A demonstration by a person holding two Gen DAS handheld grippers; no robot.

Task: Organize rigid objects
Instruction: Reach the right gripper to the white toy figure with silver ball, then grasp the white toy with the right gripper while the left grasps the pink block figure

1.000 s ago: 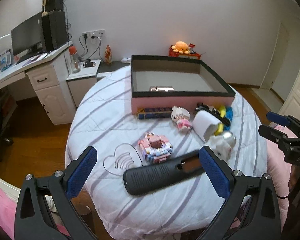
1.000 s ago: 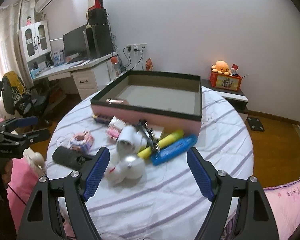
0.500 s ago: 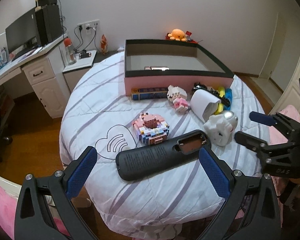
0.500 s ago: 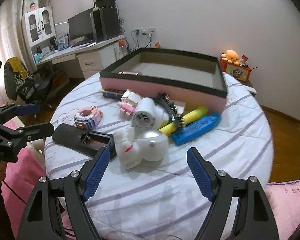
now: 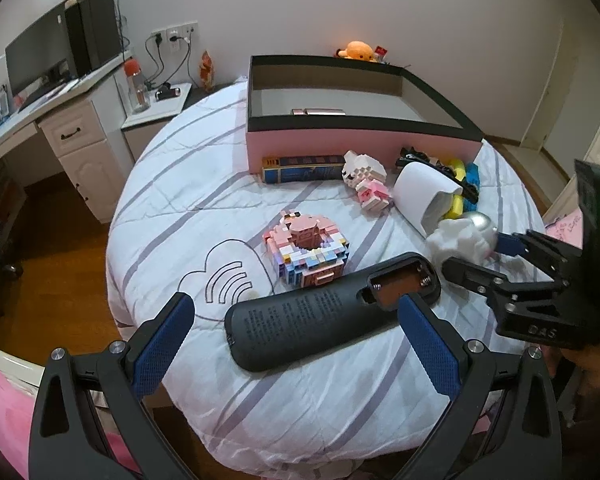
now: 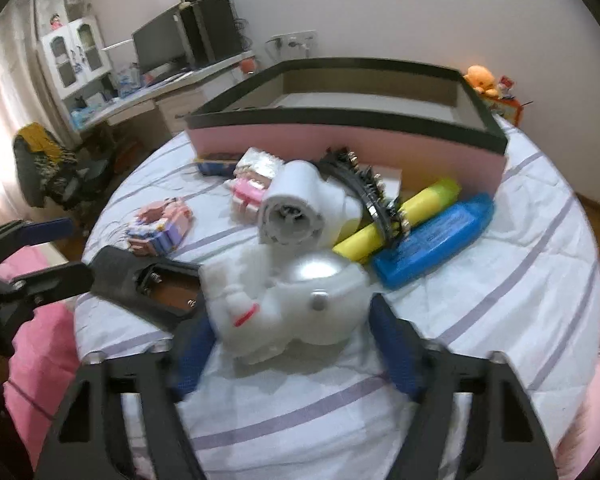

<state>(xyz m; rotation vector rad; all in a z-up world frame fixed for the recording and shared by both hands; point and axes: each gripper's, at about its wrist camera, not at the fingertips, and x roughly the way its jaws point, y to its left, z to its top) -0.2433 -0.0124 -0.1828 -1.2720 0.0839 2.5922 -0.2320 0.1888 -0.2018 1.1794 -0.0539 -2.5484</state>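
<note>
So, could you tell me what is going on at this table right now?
A person holds a gripper in each hand over a round table strewn with toys. The right gripper is closing around a white astronaut toy, pads not yet pressing. The left gripper is open above a black remote whose battery bay is uncovered. The pink box behind is nearly empty.
</note>
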